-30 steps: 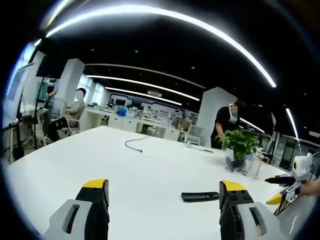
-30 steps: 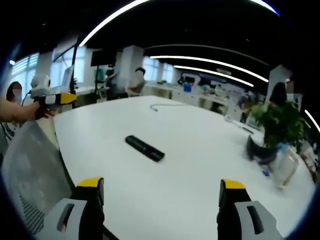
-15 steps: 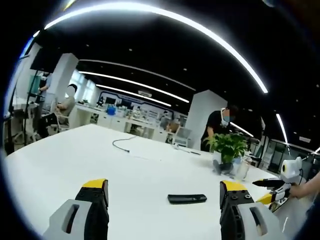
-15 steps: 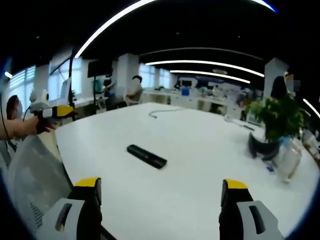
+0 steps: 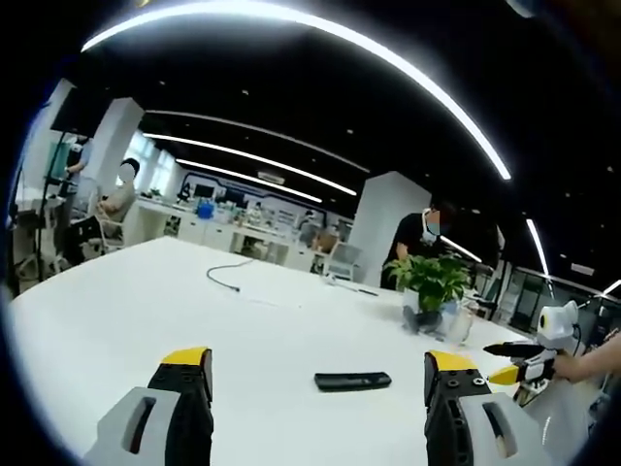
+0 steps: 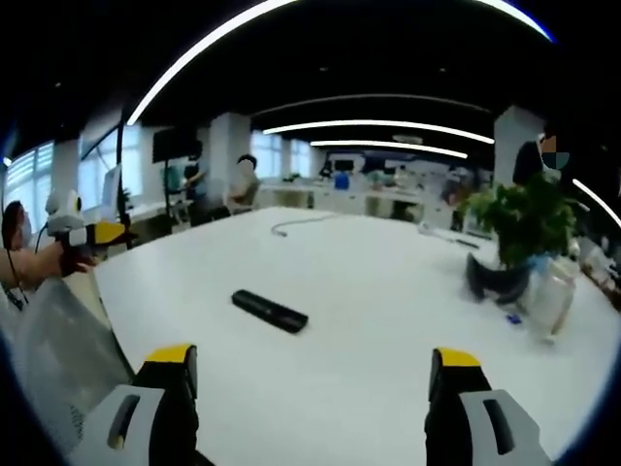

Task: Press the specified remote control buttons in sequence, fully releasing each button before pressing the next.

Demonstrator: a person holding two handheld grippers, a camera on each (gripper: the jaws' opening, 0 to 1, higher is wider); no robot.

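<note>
Your left hand-held gripper [image 5: 309,383] is spread wide with nothing between its jaws, and your right hand-held gripper [image 6: 312,383] is spread just as wide and empty too. Both hang above the near edge of the table [image 6: 388,320], well short of anything on it.

The remote control [image 6: 269,311] lies flat on the white top, out toward the middle and well in from every edge, with bare surface all around it. In the left gripper view the remote control [image 5: 352,381] sits between your two jaws, lengthwise across the frame; in the right gripper view it lies aslant, nearer your left jaw.

Judge it as a light, stiff, slim bar of smooth plastic: it will likely skate on that glossy top if you push it sideways. So don't lift it. Come down on a button from straight above with one jaw tip, and if it slides, steady it with the other hand-held gripper across its long edges, near one end and clear of the keys. The buttons are too small to make out from here, so you cannot yet tell which end holds which key.

A potted plant [image 6: 511,233] and a clear container [image 6: 545,301] stand near the table's far right side, well apart from the remote control. A loose cable [image 5: 225,277] lies toward the far edge.
</note>
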